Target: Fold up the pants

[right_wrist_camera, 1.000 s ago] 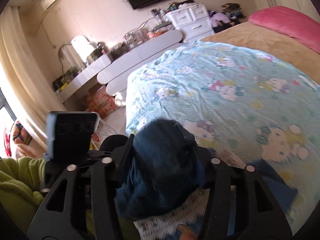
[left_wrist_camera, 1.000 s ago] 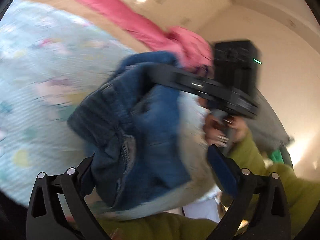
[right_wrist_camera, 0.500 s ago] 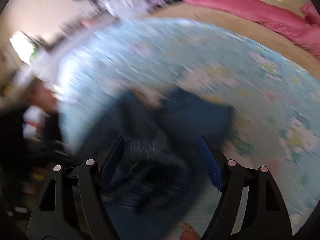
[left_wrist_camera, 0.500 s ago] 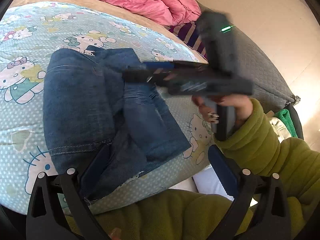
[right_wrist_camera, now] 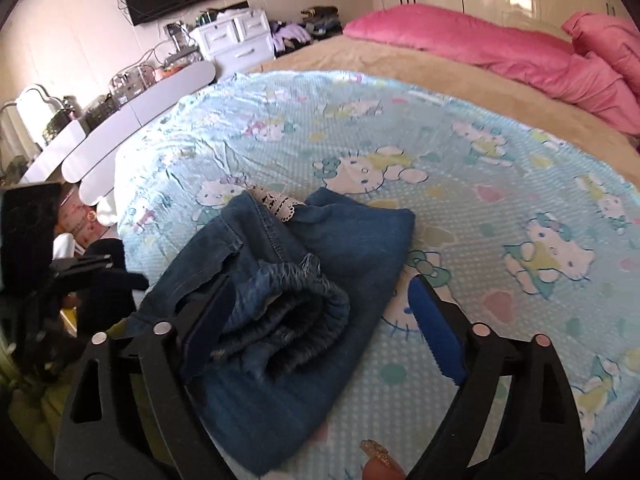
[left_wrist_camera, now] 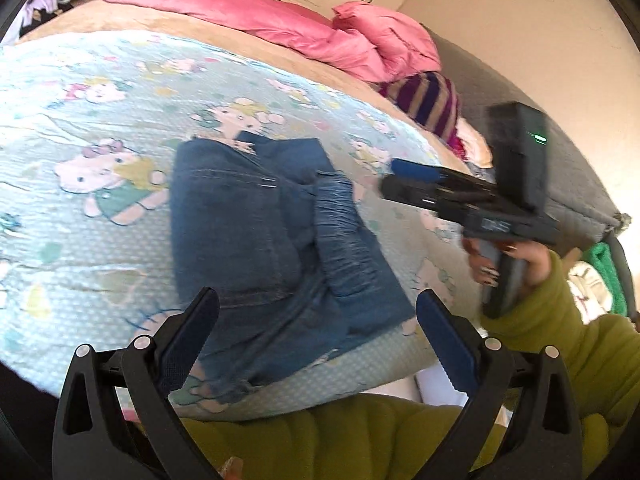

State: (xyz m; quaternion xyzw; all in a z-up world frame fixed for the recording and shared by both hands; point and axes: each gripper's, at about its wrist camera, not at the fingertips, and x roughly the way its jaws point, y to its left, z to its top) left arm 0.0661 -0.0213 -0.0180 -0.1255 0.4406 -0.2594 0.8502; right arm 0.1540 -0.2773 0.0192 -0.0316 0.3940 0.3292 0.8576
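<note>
Left gripper, left wrist view: jaws wide apart, nothing between the pads. Jeans lie flat-ish on the cartoon-print bedspread, straight ahead of the fingers and a bit below them, near the bed's front edge. Long axis of the bundle runs away from this gripper, frayed hem nearest, folded end far. Right gripper shows side-on at the jeans' right edge, held by a hand in a green sleeve; its tip is near the denim, contact not visible.

Right gripper, right wrist view: jaws have just been opening and now stand wide. Jeans sit between the fingers; the rolled hem bunches against the left finger, right pad clear of the cloth. No squeeze, so I read it as released. Bundle extends forward and slightly right from here; lace trim pokes out at the far end. Pink duvet well beyond.

Judgement: right gripper is the nearer one, already straddling the cloth; left has the cleaner line onto the near hem. The fold looks rough and still needs squaring.
</note>
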